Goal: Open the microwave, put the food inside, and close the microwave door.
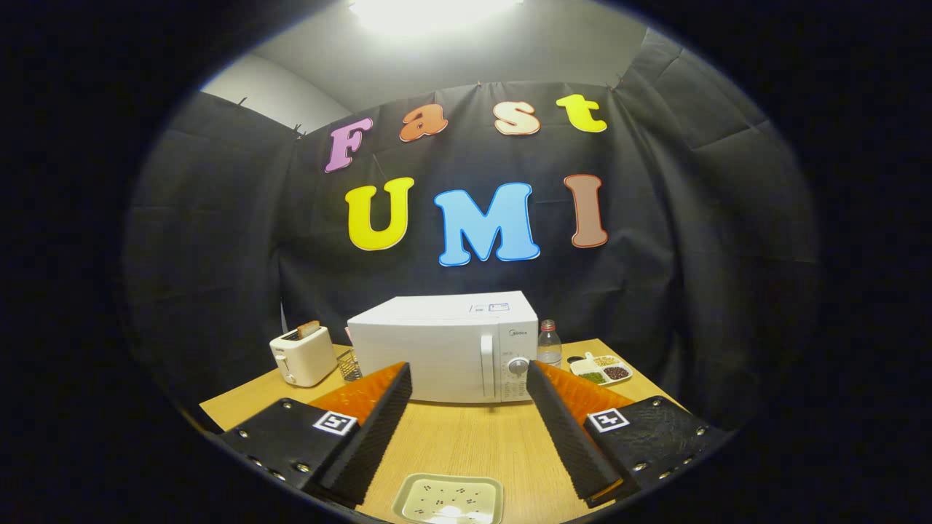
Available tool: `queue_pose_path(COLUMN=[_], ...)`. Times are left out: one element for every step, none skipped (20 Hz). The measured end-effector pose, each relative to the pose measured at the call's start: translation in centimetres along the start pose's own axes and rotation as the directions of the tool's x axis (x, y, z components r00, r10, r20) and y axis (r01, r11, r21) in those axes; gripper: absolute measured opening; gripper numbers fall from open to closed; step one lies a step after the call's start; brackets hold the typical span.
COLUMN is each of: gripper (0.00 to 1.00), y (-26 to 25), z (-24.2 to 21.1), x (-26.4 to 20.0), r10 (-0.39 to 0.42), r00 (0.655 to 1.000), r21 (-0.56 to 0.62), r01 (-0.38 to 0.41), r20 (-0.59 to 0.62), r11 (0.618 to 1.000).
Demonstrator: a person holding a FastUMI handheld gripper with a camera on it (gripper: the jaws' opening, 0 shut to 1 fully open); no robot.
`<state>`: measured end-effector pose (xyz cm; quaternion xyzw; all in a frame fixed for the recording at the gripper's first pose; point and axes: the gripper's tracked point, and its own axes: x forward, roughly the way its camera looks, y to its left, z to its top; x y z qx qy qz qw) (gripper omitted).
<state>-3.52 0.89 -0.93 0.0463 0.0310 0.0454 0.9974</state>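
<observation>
Gripper (466, 378) spread wide, holding nothing, and the microwave (444, 349) sits just ahead of the fingers on the tabletop (466, 444), door closed. Boxy, white, surely heavy enough to stay put; best grip is that stiff vertical handle (486, 365) beside the dial (518, 365). A pale plate (448, 501) lies between the fingers.

Wooden table (466, 444) (microwave (444, 349), toaster (300, 356))
</observation>
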Motion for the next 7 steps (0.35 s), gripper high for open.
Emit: queue_pose_path(gripper=[0.97, 0.97, 0.97, 0.97, 0.97, 0.97, 0.97], y=[0.06, 0.05, 0.01, -0.07, -0.2, -0.25, -0.13], z=[0.09, 0.1, 0.17, 0.27, 0.35, 0.51, 0.68], x=[-0.46, -0.66, -0.73, -0.78, -0.76, -0.71, -0.65], r10=[-0.002, -0.002, -0.005, -0.007, -0.01, -0.012, -0.009], r00=[1.0, 1.0, 1.0, 1.0, 1.0, 1.0, 1.0], r21=[0.002, 0.002, 0.0, -0.002, -0.002, 0.0, 0.003], r01=[0.002, 0.002, 0.005, 0.007, 0.01, 0.012, 0.009], r20=[0.004, 0.004, 0.002, 0.002, 0.004, 0.006, 0.009], r11=[1.0, 1.0, 1.0, 1.0, 1.0, 1.0, 1.0])
